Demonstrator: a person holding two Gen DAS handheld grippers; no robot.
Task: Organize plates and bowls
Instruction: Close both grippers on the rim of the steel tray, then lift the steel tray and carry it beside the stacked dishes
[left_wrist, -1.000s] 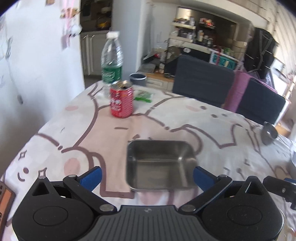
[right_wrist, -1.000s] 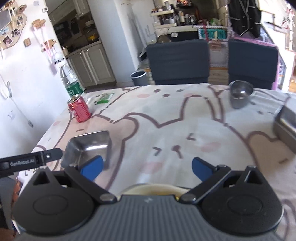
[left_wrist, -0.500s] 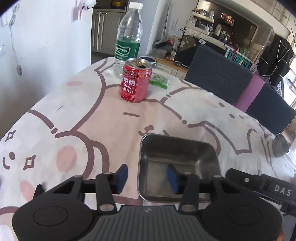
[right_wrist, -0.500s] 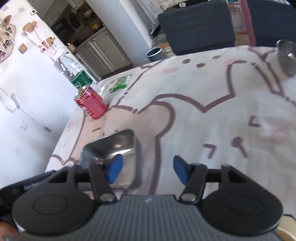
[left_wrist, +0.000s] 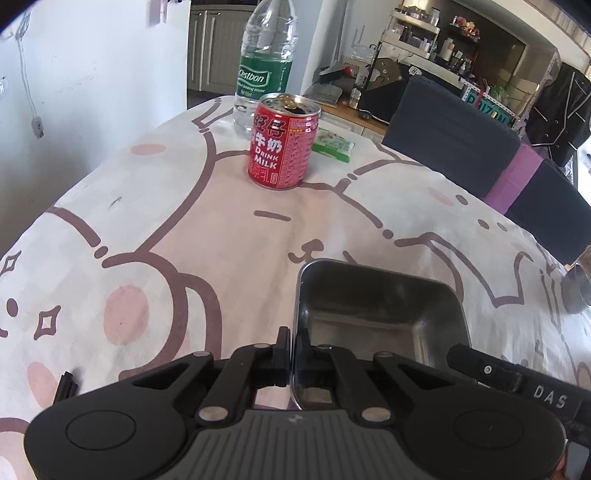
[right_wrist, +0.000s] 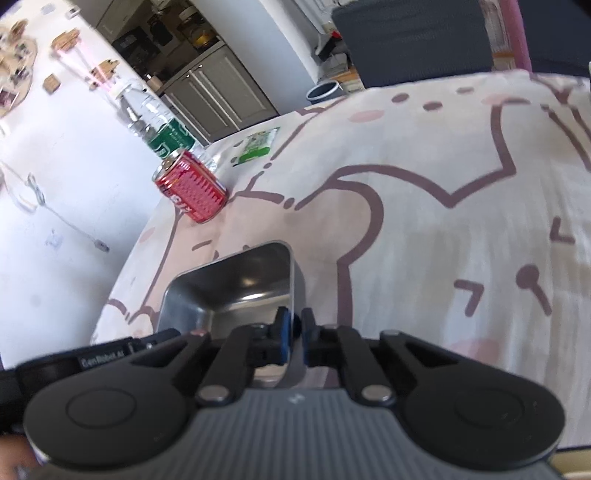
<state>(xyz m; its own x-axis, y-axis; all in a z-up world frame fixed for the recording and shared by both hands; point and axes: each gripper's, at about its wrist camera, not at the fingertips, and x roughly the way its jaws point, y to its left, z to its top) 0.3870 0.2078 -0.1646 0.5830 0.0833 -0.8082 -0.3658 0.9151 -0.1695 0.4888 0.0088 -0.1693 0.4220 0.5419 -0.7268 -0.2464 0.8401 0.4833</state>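
Your table under the white cartoon-printed cloth (left_wrist: 229, 236) carries a square steel tray (left_wrist: 380, 295), red milk-drink can (left_wrist: 282, 147), clear water bottle (left_wrist: 266, 62), and green packet (left_wrist: 332, 144).
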